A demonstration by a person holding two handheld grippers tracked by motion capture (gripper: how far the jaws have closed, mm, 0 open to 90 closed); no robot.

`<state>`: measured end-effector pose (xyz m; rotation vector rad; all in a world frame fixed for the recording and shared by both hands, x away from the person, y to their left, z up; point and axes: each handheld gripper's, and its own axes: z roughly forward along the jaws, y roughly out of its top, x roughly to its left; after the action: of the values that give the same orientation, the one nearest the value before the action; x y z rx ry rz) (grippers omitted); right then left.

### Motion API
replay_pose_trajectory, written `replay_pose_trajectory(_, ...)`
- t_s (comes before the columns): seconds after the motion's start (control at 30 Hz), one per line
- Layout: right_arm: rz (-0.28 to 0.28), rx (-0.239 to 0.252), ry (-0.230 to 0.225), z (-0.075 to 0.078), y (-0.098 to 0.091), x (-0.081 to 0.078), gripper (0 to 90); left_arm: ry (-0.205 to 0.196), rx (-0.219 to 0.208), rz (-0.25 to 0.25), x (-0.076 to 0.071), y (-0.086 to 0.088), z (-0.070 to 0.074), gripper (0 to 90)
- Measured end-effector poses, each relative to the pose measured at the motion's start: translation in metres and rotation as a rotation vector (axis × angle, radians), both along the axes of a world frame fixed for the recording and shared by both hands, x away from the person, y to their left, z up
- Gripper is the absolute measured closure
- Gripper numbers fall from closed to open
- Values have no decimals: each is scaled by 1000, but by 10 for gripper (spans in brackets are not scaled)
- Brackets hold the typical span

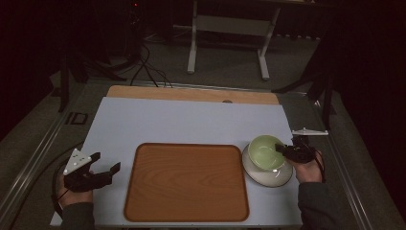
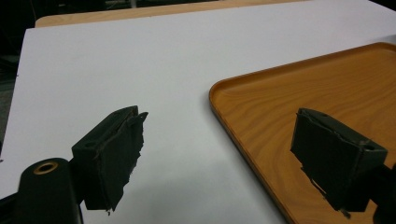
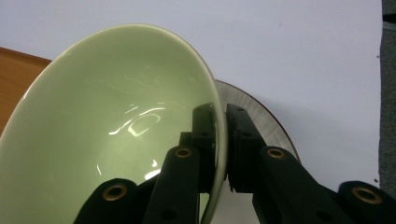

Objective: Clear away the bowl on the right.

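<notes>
A pale green bowl (image 1: 265,152) (image 3: 112,135) sits on a white plate (image 1: 268,173) (image 3: 261,122) at the table's right. My right gripper (image 1: 283,149) (image 3: 220,140) is shut on the green bowl's rim, one jaw inside and one outside. A wooden tray (image 1: 186,182) (image 2: 317,84) lies empty at the middle front. My left gripper (image 1: 104,163) (image 2: 217,158) is open and empty, held just left of the tray's left edge, above the white table mat (image 1: 182,120) (image 2: 140,60).
The wooden tabletop edge (image 1: 191,93) shows behind the mat. Beyond the table stand a white desk frame (image 1: 230,38) and dark cables (image 1: 148,67) on the floor.
</notes>
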<state>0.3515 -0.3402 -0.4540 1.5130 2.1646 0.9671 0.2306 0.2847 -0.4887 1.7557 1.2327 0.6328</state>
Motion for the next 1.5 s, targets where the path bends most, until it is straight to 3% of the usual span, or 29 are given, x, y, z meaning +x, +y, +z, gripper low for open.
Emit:
replay_pose_trajectory(0.67,67,2,-35,17,30,5,831,-2,-4,3,0,0,0,165)
replay_pose_trajectory(1.5,186,-19,-24,9,73,-6,831,-5,-4,7,-1,1,0,168)
